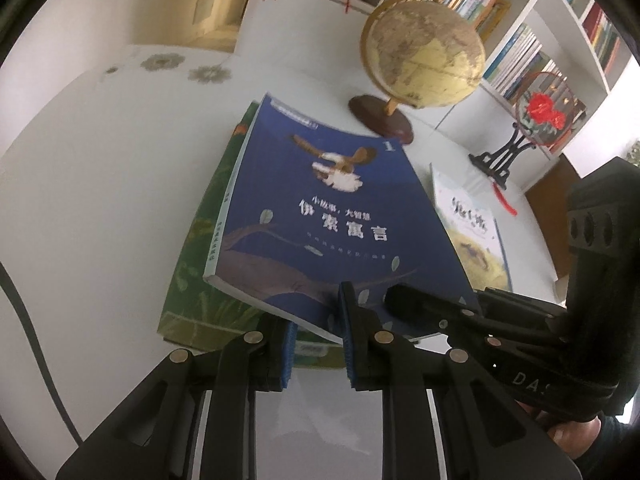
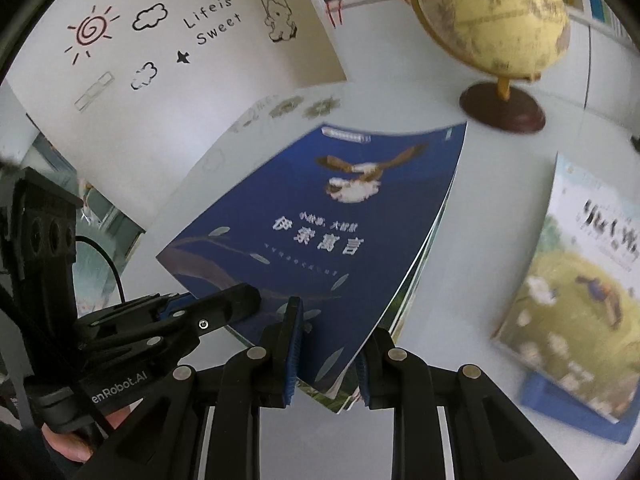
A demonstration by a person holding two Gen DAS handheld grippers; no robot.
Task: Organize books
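Both grippers — left [image 1: 318, 330], right [image 2: 328, 350] — clamp the near edge of the blue book [image 1: 320, 216], held over a green book [image 1: 196, 280] on the white table [image 1: 100, 200]. Step, as I judge it: stacking. Next move calls for lowering squarely, then an even release. Long axis runs away from the grippers — top toward the globe [image 1: 424, 50], spine on the left.
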